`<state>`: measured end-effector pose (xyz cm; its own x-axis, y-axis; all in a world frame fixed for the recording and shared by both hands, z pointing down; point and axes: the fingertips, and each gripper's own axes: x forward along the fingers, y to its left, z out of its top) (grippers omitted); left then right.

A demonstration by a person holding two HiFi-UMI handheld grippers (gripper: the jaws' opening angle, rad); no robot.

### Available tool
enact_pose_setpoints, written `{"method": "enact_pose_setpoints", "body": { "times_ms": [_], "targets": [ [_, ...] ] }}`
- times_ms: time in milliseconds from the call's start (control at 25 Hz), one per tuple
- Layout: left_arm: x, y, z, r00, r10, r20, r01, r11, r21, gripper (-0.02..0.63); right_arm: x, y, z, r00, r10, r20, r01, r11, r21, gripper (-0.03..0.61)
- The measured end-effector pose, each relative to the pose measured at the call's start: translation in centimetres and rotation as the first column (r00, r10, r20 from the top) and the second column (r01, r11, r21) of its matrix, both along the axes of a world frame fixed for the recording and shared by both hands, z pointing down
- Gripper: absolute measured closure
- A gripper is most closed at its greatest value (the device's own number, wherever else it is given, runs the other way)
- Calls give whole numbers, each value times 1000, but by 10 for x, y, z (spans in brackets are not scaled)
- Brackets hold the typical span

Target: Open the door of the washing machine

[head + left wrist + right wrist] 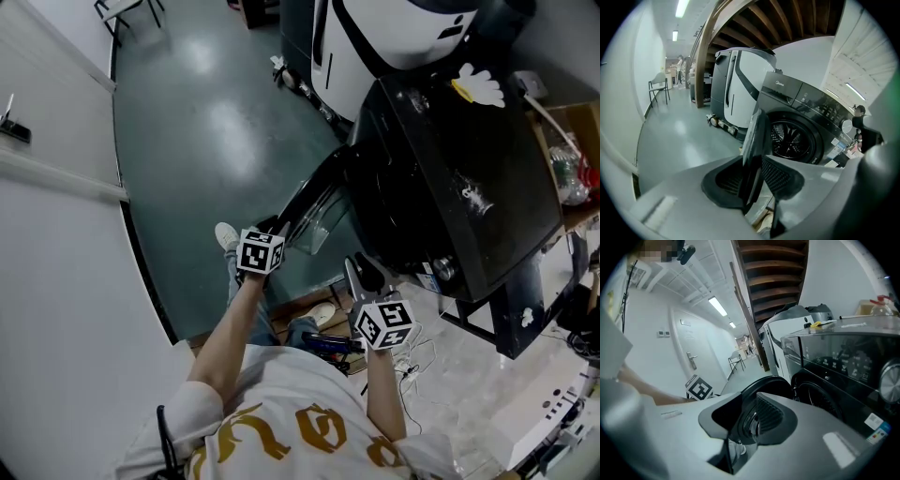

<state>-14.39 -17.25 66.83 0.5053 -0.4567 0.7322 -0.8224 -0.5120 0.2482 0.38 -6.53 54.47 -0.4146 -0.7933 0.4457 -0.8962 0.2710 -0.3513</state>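
A person stands over a dark front-loading washing machine [469,187], a hand-held gripper in each hand. The round door [314,202] is swung well out from the left edge of the opening, leaving the drum [793,140] exposed. The left gripper [753,174] is clamped on the door's free edge, which shows edge-on between its ribbed pads. The right gripper [749,420] hovers before the machine's front, towards its right edge, jaws apart and empty. The opening looks nearly complete. To finish well, the left gripper should follow the hinge's arc, pull without twisting the rim, and stop before the hinge binds.
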Motion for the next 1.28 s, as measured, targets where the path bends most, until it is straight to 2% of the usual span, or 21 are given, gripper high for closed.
{"method": "enact_pose_setpoints", "body": {
  "times_ms": [440,920,1080,1200,1280],
  "targets": [
    [-41,-39,-3,997,27,68,-31,998,47,479,-32,-31,8,999,-36,14,37,999,-21,479],
    [-71,-84,-5,995,39,91,-50,992,117,468,-52,-46,18,998,-67,17,68,997,-36,480],
    [-80,-90,-8,996,7,90,-19,990,142,463,-55,-50,15,997,-76,13,76,997,-33,482],
    [-94,-93,-18,994,-65,83,47,978,202,485,-50,-52,15,998,-68,4,68,997,-35,483],
    [-103,-93,-30,992,-114,57,98,967,237,494,-46,-54,15,998,-57,-7,57,998,-32,517]
  ]
}}
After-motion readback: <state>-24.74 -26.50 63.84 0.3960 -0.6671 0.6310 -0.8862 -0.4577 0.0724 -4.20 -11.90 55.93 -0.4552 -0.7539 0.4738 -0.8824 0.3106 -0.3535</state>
